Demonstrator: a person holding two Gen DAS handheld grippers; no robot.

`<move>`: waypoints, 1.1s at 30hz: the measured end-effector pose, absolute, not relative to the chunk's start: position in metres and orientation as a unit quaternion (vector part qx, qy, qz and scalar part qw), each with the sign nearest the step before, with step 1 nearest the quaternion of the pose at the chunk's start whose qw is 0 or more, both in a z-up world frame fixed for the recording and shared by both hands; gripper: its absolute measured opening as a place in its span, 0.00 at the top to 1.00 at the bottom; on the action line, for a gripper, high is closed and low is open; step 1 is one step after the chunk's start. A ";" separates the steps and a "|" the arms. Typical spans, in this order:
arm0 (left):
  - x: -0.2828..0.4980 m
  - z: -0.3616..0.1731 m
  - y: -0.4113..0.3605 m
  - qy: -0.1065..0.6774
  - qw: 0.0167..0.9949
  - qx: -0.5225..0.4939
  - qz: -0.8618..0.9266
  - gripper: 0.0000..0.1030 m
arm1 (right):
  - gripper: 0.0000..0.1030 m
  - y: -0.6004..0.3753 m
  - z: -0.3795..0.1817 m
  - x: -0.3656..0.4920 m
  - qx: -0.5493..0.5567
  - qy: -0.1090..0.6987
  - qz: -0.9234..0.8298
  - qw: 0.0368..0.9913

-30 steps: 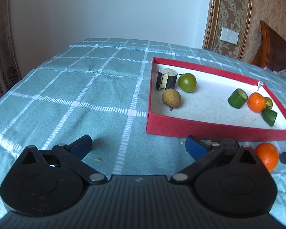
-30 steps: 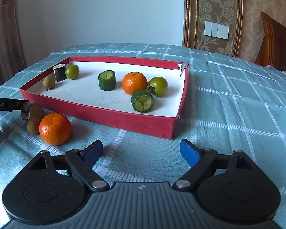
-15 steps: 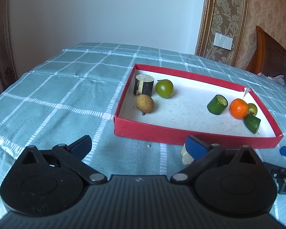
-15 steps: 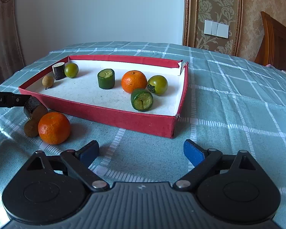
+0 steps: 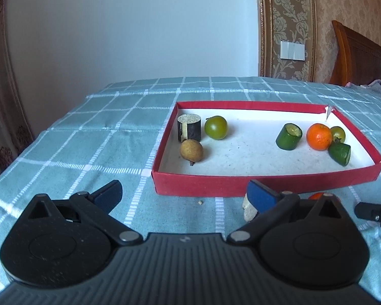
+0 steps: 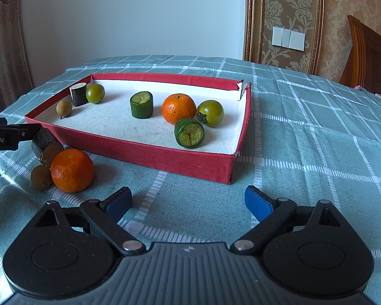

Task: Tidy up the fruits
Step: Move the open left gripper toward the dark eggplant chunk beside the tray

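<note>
Fruits lie partly outside the red tray (image 6: 149, 156): nearest the right tongs (image 6: 188, 203), on the checked table (image 6: 304, 139), sit an orange (image 6: 72, 170), a small brown fruit (image 6: 40, 178) touching it, and a dark cut cylinder (image 6: 46, 147) leaning just behind them against the tray's front wall. Both tongs stand wide apart and hold nothing; the left tongs (image 5: 184, 194) hover over bare cloth in front of the tray, and a tip of them shows at the left edge of the right wrist view, just beside the dark cylinder. From the left wrist view the right blue pad (image 5: 261, 195) hides most of that cylinder and the loose orange. Inside the tray, going back, come a cut green piece (image 6: 189, 132), an orange fruit (image 6: 178, 108), a green tomato (image 6: 210, 113), an upright green cylinder (image 6: 141, 104), then at the far left corner a brown longan (image 6: 63, 108), a dark cylinder (image 6: 78, 94) and a second green fruit (image 6: 95, 93). A crumb (image 5: 200, 202) lies before the tray. Compared with a second ago, the left tongs have drawn back and swung so the tray sits more squarely ahead; the right tongs have crept slightly closer, and the fruits have stayed put.
</note>
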State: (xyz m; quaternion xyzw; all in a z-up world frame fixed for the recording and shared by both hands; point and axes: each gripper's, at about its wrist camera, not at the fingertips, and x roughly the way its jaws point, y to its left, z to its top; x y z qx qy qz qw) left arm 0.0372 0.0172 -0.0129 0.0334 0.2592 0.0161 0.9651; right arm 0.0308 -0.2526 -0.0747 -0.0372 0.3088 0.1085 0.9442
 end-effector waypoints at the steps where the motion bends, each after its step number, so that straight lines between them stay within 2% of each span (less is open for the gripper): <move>1: 0.035 -0.012 0.017 0.252 0.967 0.037 0.014 0.00 | 0.06 -0.253 -0.075 0.031 -0.037 0.309 0.109 0.944; 10: 0.022 -0.007 0.021 0.210 0.977 0.042 -0.016 0.00 | 0.06 -0.253 -0.075 0.031 -0.037 0.309 0.109 0.944; 15: 0.031 -0.014 0.012 0.244 0.967 0.059 -0.042 0.00 | 0.06 -0.253 -0.075 0.031 -0.037 0.309 0.109 0.944; 25: 0.032 -0.013 0.009 0.244 0.967 0.038 -0.068 0.00 | 0.06 -0.253 -0.075 0.031 -0.037 0.309 0.109 0.944; 33: 0.043 -0.025 0.006 0.273 0.959 0.043 -0.057 0.00 | 0.06 -0.253 -0.074 0.030 -0.037 0.309 0.109 0.944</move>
